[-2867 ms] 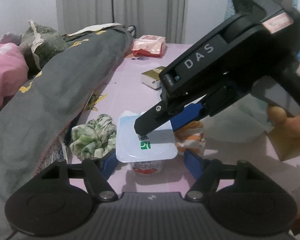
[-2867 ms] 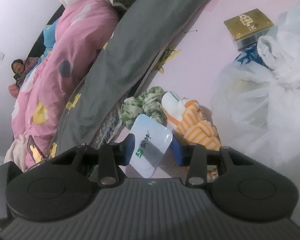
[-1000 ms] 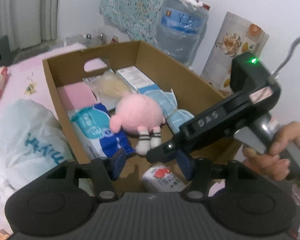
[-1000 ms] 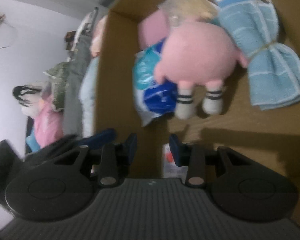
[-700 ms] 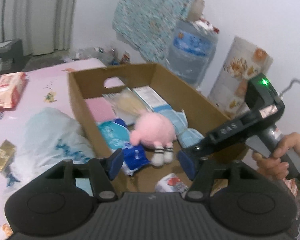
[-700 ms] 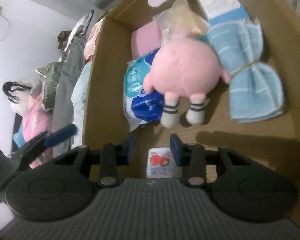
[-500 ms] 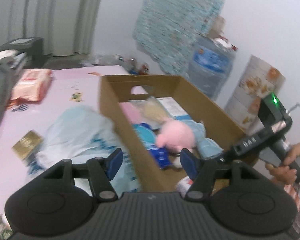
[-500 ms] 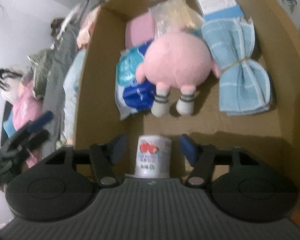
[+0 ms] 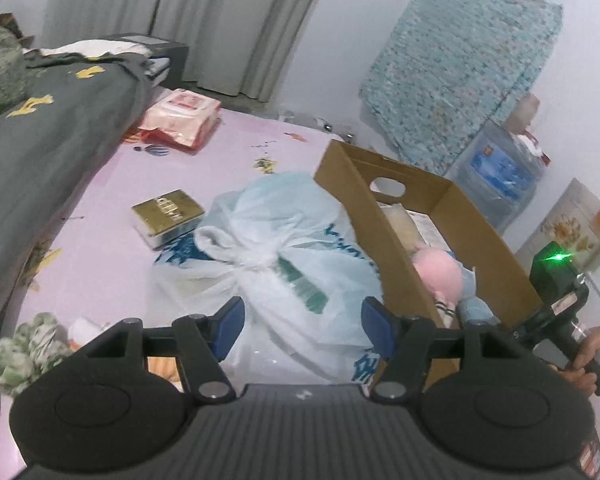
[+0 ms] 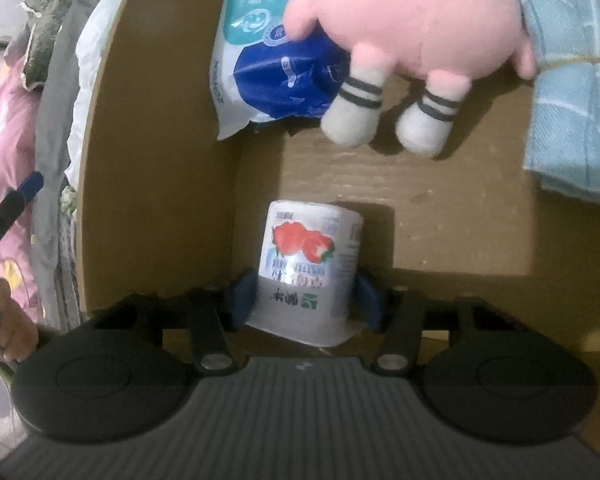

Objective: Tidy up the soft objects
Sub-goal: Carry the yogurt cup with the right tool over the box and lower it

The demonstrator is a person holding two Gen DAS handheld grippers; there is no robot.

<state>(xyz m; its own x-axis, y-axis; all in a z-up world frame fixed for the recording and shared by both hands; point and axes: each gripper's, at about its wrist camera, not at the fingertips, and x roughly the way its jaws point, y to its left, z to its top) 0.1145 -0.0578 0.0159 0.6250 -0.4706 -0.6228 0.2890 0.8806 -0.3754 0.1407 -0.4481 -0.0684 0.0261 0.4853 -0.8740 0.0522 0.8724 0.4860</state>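
A strawberry yogurt cup (image 10: 306,264) lies on the floor of the cardboard box (image 10: 160,184), between the open jaws of my right gripper (image 10: 305,302). Beyond it in the box lie a pink plush toy (image 10: 412,24), a blue tissue pack (image 10: 272,68) and a light blue towel (image 10: 576,92). My left gripper (image 9: 300,330) is open and empty above a white plastic bag (image 9: 276,264) on the pink bed, left of the box (image 9: 384,240). A green scrunchie (image 9: 24,348) and an orange striped sock (image 9: 160,364) lie at its lower left.
A gold box (image 9: 167,216) and a red-white wipes pack (image 9: 180,118) lie on the bed sheet (image 9: 240,160). A grey quilt (image 9: 40,160) runs along the left. A water jug (image 9: 500,172) stands behind the box. The right gripper's handle (image 9: 560,300) shows at the right.
My right gripper carried the yogurt cup from the bed into the box and its jaws have opened wider around it. My left gripper has swung left, away from the box, over the bag.
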